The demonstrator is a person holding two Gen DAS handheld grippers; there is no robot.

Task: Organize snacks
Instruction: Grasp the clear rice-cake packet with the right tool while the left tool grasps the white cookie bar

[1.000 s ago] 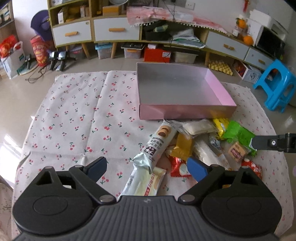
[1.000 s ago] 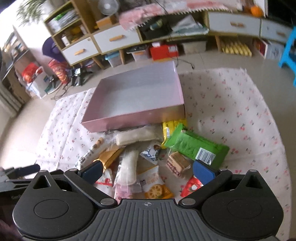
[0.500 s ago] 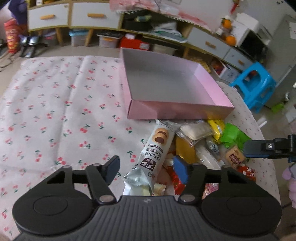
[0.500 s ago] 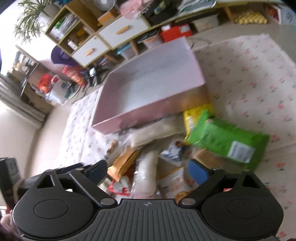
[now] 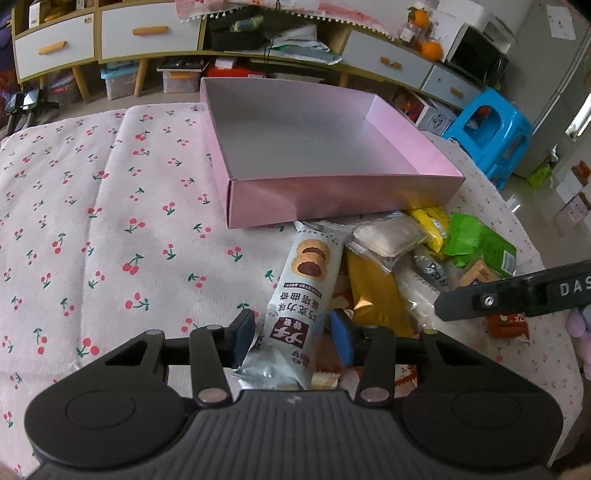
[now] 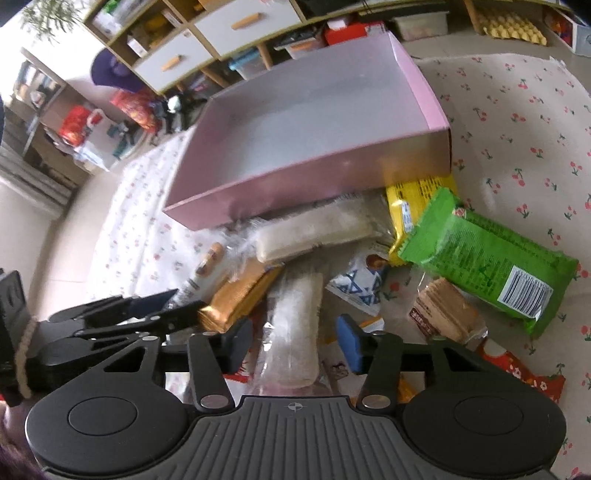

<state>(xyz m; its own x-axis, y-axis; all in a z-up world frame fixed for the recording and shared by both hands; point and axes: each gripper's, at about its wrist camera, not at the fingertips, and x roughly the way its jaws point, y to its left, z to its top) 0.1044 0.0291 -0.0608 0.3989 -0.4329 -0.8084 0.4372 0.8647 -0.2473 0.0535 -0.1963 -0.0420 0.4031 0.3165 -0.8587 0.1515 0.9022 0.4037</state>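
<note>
Left tongs (image 5: 291, 334) lowered over the near edge of the snack pile, jaws just closing, blue pads either side of a long white chocolate-biscuit pack (image 5: 301, 299); left pad apparently touching the wrapper, a sliver of gap at the right pad, so no firm pinch to be made out. Right tongs (image 6: 293, 341) likewise just closing, straddling a clear-wrapped pale rice-cracker bar (image 6: 295, 325) lying lengthwise between the pads, with space on both sides, so spread and pinching nothing. Snacks heaped on a cherry-print cloth (image 5: 92, 229) covering the surface, directly in front of the near wall of an open pink box (image 5: 332, 199), its grey floor bare. In the heap: a gold foil pack (image 6: 236, 295) just left of the rice-cracker bar, a second clear-wrapped pale bar (image 6: 314, 232) lying crosswise against the box wall, a yellow packet (image 6: 413, 206) partly under a green packet (image 6: 484, 254) with a barcode label, a small brown wafer pack (image 6: 447, 314) just beside the green one, and a red wrapper (image 6: 517, 369) at the right edge. In the background, cabinets with white drawers (image 5: 140, 31) and a blue plastic stool (image 5: 491, 133) on the floor.
</note>
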